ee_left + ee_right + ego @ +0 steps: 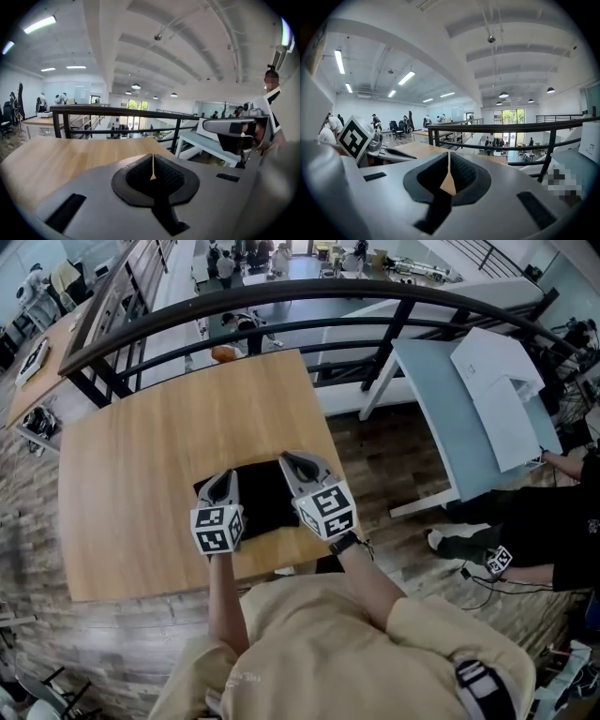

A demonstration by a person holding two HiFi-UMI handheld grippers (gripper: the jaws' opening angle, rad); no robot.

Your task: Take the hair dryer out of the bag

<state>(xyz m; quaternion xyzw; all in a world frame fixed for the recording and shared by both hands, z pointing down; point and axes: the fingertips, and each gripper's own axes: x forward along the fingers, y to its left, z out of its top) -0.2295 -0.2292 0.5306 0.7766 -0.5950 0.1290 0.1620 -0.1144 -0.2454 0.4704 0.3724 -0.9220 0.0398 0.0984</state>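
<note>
A black bag (261,500) lies flat on the wooden table (141,474) near its front edge; the hair dryer is not visible. My left gripper (225,480) hovers over the bag's left end, and my right gripper (293,463) over its right end. In the left gripper view the left gripper (153,165) has its pads pressed together with nothing between them. The right gripper (448,165) is likewise shut and empty in its own view. Both gripper views look over the tabletop towards the railing, and the bag is hidden in them.
A black railing (281,310) curves just beyond the table's far edge. To the right stands a pale blue table (450,418) with a white sheet (502,390), and a person in black sits at the far right (553,521). Another wooden table (37,362) stands at far left.
</note>
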